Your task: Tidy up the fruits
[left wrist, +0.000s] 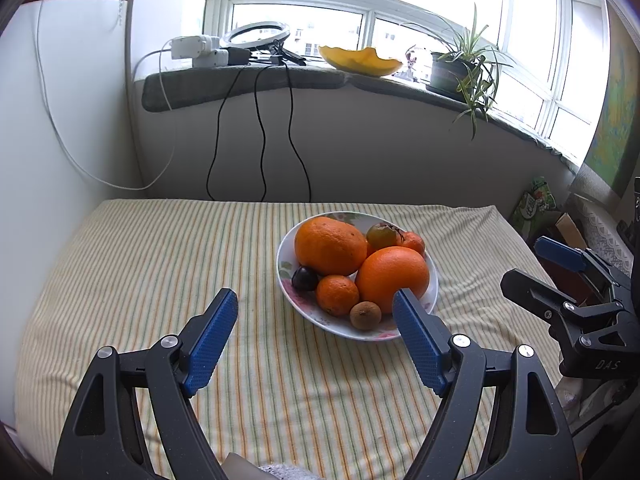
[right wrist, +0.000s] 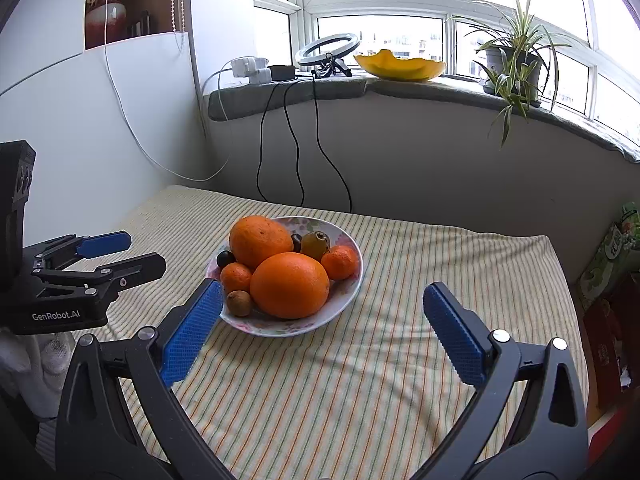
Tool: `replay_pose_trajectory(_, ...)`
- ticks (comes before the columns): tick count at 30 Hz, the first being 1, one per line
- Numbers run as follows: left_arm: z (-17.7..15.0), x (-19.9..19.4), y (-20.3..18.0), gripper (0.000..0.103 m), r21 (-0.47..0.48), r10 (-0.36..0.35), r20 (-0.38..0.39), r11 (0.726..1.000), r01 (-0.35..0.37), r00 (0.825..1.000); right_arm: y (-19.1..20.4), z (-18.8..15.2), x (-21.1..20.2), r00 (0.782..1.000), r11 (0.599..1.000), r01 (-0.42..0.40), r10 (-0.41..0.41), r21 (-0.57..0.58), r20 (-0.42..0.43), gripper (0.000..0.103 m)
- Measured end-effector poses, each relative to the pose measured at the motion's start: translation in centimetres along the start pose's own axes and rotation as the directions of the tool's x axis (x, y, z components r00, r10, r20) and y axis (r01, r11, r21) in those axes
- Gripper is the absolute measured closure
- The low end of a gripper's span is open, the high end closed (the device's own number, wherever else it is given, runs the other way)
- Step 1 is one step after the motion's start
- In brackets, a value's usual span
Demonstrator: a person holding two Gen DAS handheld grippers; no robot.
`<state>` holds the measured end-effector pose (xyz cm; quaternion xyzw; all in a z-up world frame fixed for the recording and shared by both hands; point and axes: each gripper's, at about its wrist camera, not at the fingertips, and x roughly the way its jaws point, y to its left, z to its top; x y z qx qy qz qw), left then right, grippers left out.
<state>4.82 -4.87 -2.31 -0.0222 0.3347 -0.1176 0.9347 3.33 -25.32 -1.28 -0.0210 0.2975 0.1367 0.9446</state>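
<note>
A white floral plate (left wrist: 433, 294) (right wrist: 352, 280) on the striped tablecloth holds two large oranges (left wrist: 330, 246) (right wrist: 290, 285), small tangerines (left wrist: 337, 295) (right wrist: 341, 262), a brown kiwi (left wrist: 365, 315) (right wrist: 239, 303), dark plums (left wrist: 305, 278) (right wrist: 225, 259) and a greenish fruit (left wrist: 381, 236) (right wrist: 315, 245). My left gripper (left wrist: 316, 300) is open and empty, just short of the plate's near rim. My right gripper (right wrist: 322, 294) is open and empty, its left finger by the plate's front left edge. Each gripper shows in the other's view, the right one (left wrist: 532, 266) and the left one (right wrist: 132, 254).
The striped tablecloth (left wrist: 160, 264) (right wrist: 440, 248) covers the table. Behind it are a wall and a windowsill with a yellow dish (left wrist: 360, 60) (right wrist: 400, 65), a ring light (right wrist: 328, 50), chargers, hanging cables (left wrist: 260, 128) and a potted plant (left wrist: 464, 68) (right wrist: 516, 60). Boxes (right wrist: 612, 264) stand off the table's right edge.
</note>
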Motion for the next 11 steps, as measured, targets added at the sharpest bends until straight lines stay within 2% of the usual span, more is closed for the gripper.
replay_pose_trajectory(11,0.02,0.00,0.12,0.023,0.005,-0.004,0.007,1.000,0.003,1.000,-0.13,-0.11,0.18,1.000,1.000,0.005,-0.005,0.009,-0.004,0.001)
